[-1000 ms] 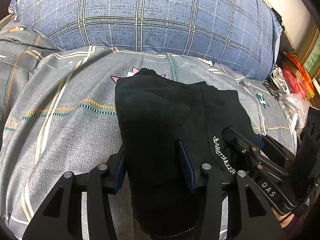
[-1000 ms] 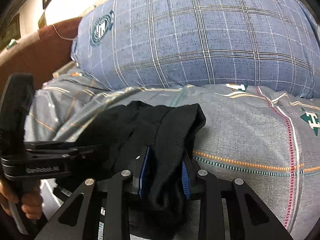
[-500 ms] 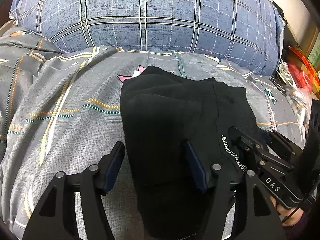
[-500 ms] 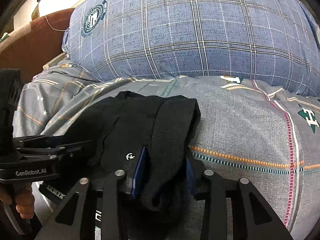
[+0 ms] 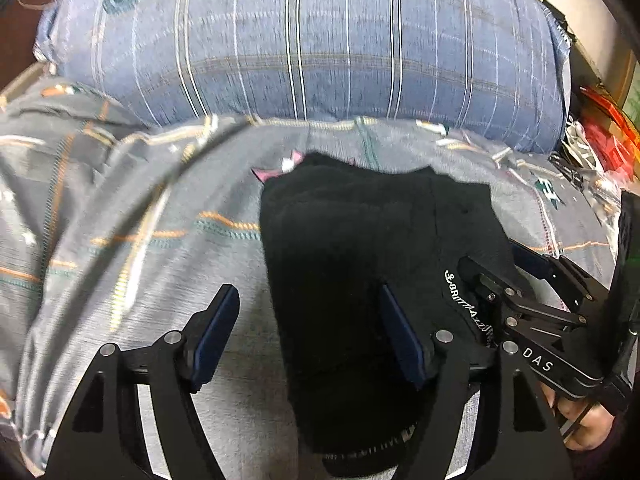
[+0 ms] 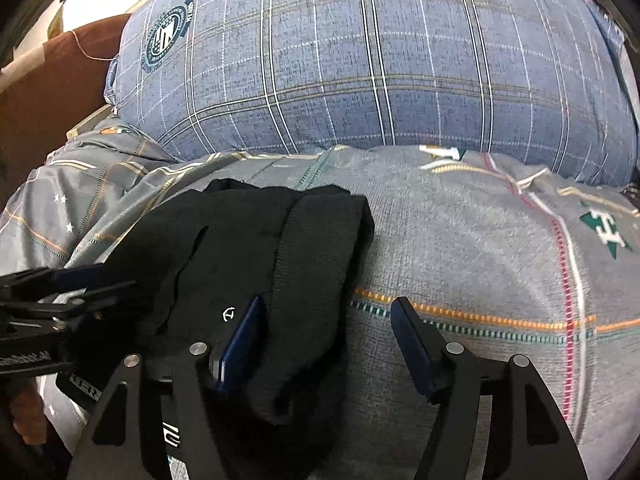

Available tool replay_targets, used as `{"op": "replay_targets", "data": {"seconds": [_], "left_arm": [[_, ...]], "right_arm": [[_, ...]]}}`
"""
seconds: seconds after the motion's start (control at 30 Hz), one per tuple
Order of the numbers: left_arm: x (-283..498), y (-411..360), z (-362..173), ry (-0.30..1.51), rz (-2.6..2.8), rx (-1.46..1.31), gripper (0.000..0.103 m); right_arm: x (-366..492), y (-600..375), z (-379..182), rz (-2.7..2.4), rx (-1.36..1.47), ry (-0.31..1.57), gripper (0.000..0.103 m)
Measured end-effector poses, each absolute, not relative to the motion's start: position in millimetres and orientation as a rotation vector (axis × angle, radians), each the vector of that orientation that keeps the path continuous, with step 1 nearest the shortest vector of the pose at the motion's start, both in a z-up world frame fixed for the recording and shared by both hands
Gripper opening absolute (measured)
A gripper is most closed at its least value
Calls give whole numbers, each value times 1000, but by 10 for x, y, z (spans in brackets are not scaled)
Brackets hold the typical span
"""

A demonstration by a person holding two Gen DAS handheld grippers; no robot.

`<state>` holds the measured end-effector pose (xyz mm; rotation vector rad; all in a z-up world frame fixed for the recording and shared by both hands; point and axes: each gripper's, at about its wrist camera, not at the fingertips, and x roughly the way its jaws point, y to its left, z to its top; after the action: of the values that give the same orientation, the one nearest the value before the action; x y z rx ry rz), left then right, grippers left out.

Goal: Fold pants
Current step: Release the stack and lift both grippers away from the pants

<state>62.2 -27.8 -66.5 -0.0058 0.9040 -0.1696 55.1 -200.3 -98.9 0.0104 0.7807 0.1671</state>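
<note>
The left gripper (image 5: 308, 328) stood wide, and its jaws had just been opening. Its left finger was clear of the cloth, over the grey patterned bedspread (image 5: 120, 240). Its right finger lay against or on the black fabric, but the pads no longer pinched anything. The pants (image 5: 360, 260) lay as a compact black bundle on the bedspread, directly ahead of this gripper and slightly to its right. The bundle's long axis ran away from the gripper toward the blue plaid pillow (image 5: 320, 48). The near end, with a band of white lettering, sat below and between the fingers.

The right gripper (image 6: 326, 340) was likewise wide, and its jaws had also just been opening. In the right wrist view the pants (image 6: 260, 248) lay ahead and to the left. A thick ribbed fold of the garment passed between the fingers close to the left one, and the right finger stood apart over bare bedspread (image 6: 480, 260). No pad pressed the fabric. The blue plaid pillow (image 6: 380, 60) lay beyond the bundle.

Judgement: both grippers had released, and the fold in hand appeared set down. The bundle lay between the two grippers, with each one at a near corner. The left gripper covered the left edge and the right gripper covered the right edge, so neither was clearly the nearer. Any further fold or smoothing stroke would run along the long axis, toward the pillow. The loose ribbed fold on the right edge could shift if a finger dragged on it during withdrawal.
</note>
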Motion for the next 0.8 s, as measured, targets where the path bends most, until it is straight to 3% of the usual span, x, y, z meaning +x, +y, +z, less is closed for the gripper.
{"op": "replay_targets", "data": {"seconds": [0.37,0.8], "left_arm": [[133,-93,-175,658,-51,76,84],[-176,166,-23,625,71,81,86]], "right_arm": [[132,-2070,-497,197,23,527,69],[-488,-1859,-398,223,43,442,76]]}}
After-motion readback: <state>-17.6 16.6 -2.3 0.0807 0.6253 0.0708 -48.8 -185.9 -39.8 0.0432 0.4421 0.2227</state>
